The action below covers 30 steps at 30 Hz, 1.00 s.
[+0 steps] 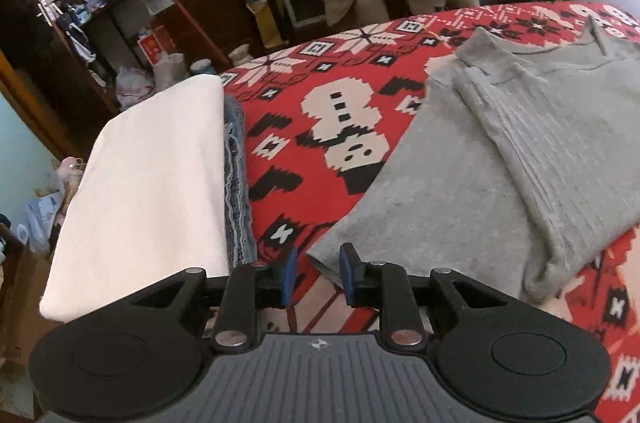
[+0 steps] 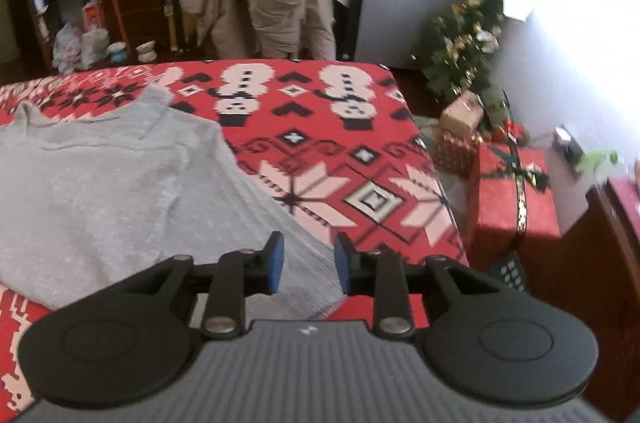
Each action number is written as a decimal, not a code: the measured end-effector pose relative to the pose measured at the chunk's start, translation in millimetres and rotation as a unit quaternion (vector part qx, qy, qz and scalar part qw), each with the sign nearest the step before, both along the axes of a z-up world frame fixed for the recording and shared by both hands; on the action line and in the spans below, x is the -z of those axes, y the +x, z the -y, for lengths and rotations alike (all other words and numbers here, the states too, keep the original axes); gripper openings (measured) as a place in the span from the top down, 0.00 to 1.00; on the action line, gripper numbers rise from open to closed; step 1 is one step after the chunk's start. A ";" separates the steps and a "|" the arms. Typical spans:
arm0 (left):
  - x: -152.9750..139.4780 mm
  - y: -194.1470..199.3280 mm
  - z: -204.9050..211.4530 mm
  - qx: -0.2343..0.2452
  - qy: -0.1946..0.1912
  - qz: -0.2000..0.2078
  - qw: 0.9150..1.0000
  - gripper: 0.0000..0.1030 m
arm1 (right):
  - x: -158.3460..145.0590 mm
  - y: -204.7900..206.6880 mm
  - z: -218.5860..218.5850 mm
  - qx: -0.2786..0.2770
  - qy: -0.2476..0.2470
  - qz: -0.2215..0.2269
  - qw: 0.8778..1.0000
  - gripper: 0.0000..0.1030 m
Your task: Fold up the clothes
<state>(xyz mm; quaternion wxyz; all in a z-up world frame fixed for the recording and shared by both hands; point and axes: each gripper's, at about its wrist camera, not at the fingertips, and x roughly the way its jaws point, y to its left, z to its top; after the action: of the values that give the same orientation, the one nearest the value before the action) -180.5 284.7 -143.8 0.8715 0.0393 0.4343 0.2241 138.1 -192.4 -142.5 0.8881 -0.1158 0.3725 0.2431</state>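
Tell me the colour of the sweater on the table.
Light grey sweater; the left wrist view shows it best.

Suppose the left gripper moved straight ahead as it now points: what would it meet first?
Probably the near corner of the grey sweater, just ahead of the open left gripper on the red blanket; depth is uncertain.
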 end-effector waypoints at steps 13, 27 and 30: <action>2.2 20.2 12.1 0.031 0.023 -0.030 0.999 0.97 | 16.4 10.3 5.6 0.025 0.007 -0.017 1.000 0.90; 1.0 10.6 13.0 0.012 0.092 -0.040 0.995 0.96 | 14.9 15.8 15.4 0.040 -0.022 0.007 0.999 0.99; 3.3 12.2 14.2 0.015 0.096 -0.047 0.994 0.88 | 17.2 15.8 16.8 0.047 -0.017 0.006 0.999 0.95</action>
<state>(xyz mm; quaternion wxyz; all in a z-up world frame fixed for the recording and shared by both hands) -168.3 270.5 -147.1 0.8457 0.1392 0.4505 0.2499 153.9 -209.2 -159.7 0.8988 -0.1150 0.3758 0.1941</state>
